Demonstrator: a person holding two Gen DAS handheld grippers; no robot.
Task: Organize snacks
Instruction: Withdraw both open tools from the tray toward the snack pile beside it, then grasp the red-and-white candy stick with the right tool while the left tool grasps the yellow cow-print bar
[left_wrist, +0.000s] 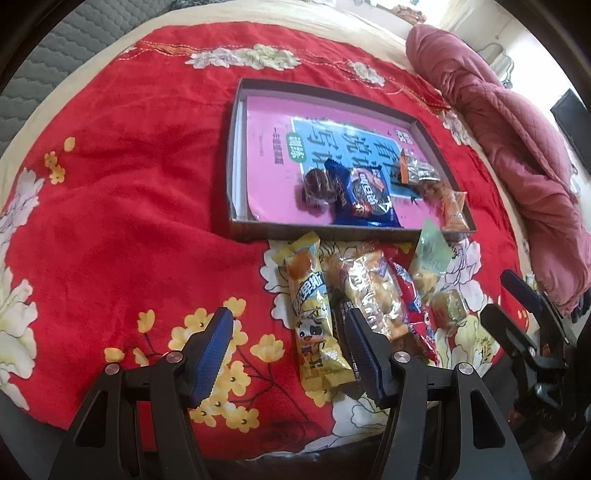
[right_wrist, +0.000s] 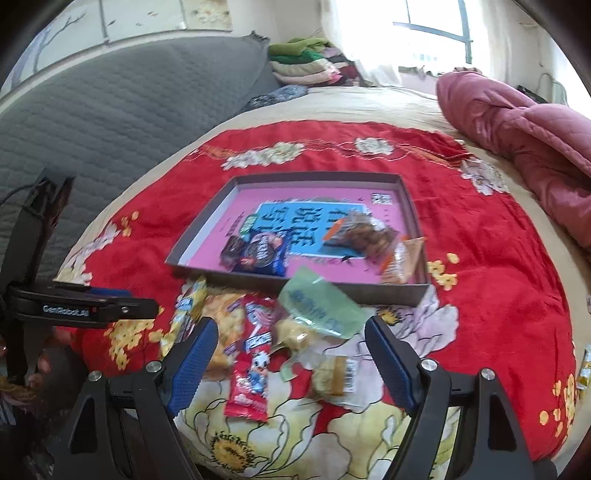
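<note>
Here the yellow snack packet (left_wrist: 317, 328) lies between the released left claw's (left_wrist: 291, 354) fingers (untouched).

Loose snacks (left_wrist: 373, 291) lie before the tray (left_wrist: 236, 155), perhaps touching it.

**Legible Markings**

"GenRobot.AI" is printed in white on the black side arm of the left tongs (right_wrist: 88, 308), seen from the right wrist view, left of the right tongs (right_wrist: 291, 354).

Large dark Chinese characters stand on the blue panel of the pink book cover (left_wrist: 273, 147) in the box (left_wrist: 236, 155), beyond the left tongs (left_wrist: 288, 354); they appear upside down and cannot be read with certainty. A QR code (right_wrist: 381, 198) sits at the cover's far corner.

Snack wrapper print is too blurred to read.
</note>
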